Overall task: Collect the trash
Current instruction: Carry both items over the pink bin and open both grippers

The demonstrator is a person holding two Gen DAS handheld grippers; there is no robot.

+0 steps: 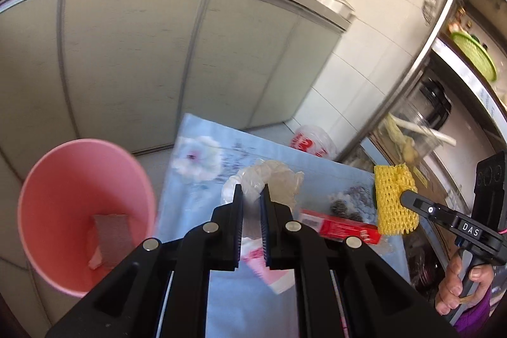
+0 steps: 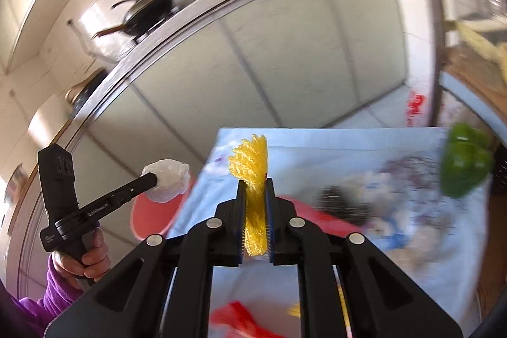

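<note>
Kitchen table, yellow foam net — upright, lengthwise between right gripper fingers

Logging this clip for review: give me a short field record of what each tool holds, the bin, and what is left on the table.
left tool: shut on clear plastic wrap
right tool: shut on yellow foam net
pink bin: beside table, grey scrap inside
table: red packet, green pepper

Surface: covered in pale blue floral cloth. On it: red carton, dark scrubbers, pink-white wrapper, green pepper. Beside it, pink bin on the floor.
</note>
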